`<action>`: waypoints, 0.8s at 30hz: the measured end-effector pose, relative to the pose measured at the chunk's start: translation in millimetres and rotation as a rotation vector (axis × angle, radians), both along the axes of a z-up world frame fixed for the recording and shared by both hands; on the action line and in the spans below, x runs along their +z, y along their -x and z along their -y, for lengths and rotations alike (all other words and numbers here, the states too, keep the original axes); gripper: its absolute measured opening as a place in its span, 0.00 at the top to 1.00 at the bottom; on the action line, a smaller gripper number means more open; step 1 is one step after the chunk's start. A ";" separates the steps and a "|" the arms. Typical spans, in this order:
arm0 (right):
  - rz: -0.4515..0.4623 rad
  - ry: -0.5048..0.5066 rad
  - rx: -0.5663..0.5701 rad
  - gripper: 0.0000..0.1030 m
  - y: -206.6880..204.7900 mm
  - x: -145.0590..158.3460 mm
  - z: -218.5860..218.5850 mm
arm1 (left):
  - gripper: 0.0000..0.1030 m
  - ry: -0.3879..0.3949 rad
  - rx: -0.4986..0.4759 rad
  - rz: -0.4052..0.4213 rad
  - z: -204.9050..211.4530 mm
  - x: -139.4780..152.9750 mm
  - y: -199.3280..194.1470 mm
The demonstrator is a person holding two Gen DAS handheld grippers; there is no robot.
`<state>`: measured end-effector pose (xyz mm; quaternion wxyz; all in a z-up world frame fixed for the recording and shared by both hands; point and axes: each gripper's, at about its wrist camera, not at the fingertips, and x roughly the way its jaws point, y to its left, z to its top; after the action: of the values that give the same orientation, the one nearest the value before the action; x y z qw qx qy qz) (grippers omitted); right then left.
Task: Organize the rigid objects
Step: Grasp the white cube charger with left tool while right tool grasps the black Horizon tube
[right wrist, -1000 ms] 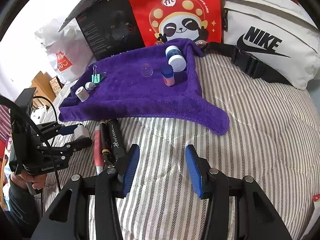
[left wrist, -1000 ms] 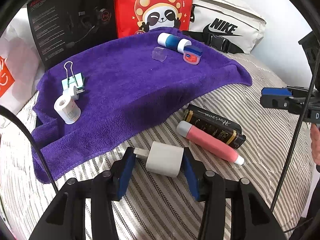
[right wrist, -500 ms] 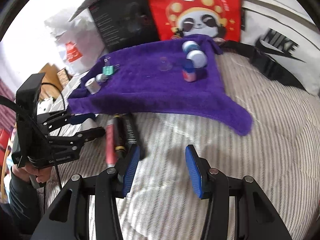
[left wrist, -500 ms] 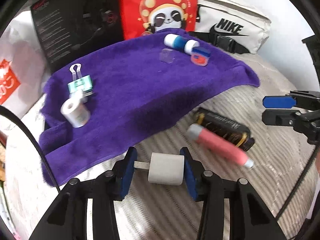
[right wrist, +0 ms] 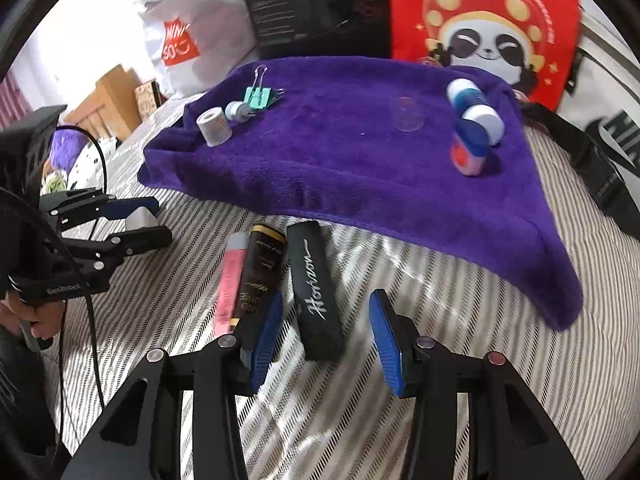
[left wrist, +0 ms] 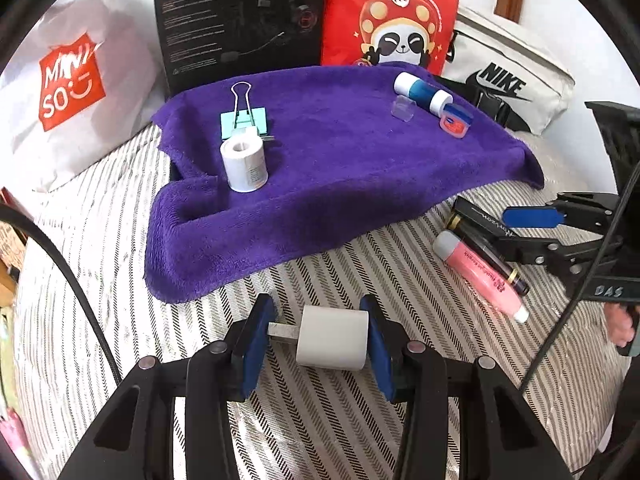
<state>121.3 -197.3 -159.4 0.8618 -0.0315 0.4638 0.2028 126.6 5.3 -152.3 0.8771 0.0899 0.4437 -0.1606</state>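
While the left gripper (left wrist: 316,338) is clamped on a white charger plug (left wrist: 333,337) above the striped bed (left wrist: 360,432), just short of the purple towel (left wrist: 340,168), the right gripper (right wrist: 324,340) stands part open and empty. A black Horizon case (right wrist: 314,292) lies between its pads, seemingly untouched, though the view is blurred. A pink tube (right wrist: 229,280) lies nearby.

Both grippers are black angular frames with round silver screws; the left gripper (left wrist: 316,336) and right gripper (right wrist: 324,340) carry blue ribbed pads, and a thin black cable (left wrist: 68,280) loops alongside
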 end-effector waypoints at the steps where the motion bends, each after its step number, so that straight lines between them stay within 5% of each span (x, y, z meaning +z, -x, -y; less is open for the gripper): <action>1: 0.010 0.018 0.005 0.55 -0.3 -0.2 -2.9 | 0.58 -0.001 0.002 0.001 -0.2 -0.2 0.0; 4: 0.046 0.093 0.026 0.60 -1.8 -2.5 -16.1 | 0.58 0.002 0.005 0.004 -0.6 -0.4 0.8; 6: 0.069 0.104 0.053 0.77 -1.5 -2.6 -21.8 | 0.58 0.002 0.003 0.005 -1.0 -0.1 0.4; 24: 0.052 0.109 0.056 0.78 7.5 -2.1 -19.1 | 0.60 -0.008 0.035 0.035 3.0 -0.4 1.7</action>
<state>113.8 -178.2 -161.5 0.8646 -0.0964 0.4506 0.2005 124.9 2.3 -152.7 0.8871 0.0884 0.4302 -0.1419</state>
